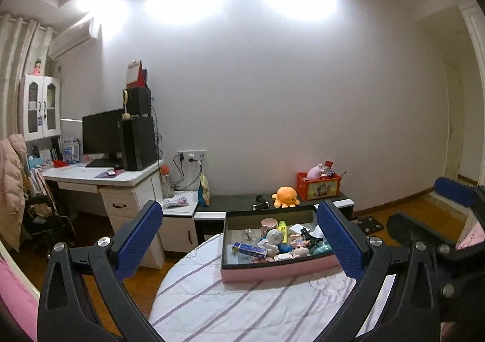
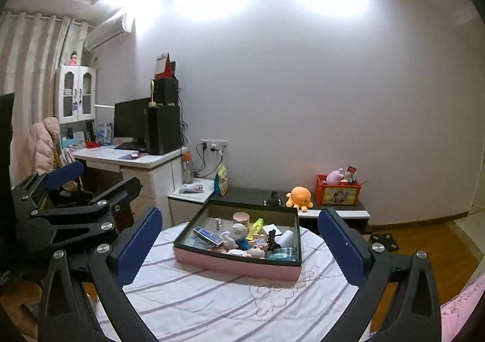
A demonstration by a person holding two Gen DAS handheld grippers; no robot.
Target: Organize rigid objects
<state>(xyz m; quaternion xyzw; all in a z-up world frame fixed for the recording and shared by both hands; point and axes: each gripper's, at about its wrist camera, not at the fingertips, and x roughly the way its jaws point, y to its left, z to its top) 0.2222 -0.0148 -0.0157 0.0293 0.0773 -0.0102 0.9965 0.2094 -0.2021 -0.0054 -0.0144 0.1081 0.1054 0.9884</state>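
Two grippers held wide apart above a box of small things.

Nothing is pinched by the left gripper (image 1: 239,239) or the right gripper (image 2: 239,243); both are spread wide and empty. The box (image 2: 233,266) is seen in the middle of the frame, on a striped cloth (image 2: 212,305). It is pink outside, dark inside, and packed with little toys, a tube and a jar. A toy could be knocked out, or the box pushed off, if the heap is grabbed carelessly.
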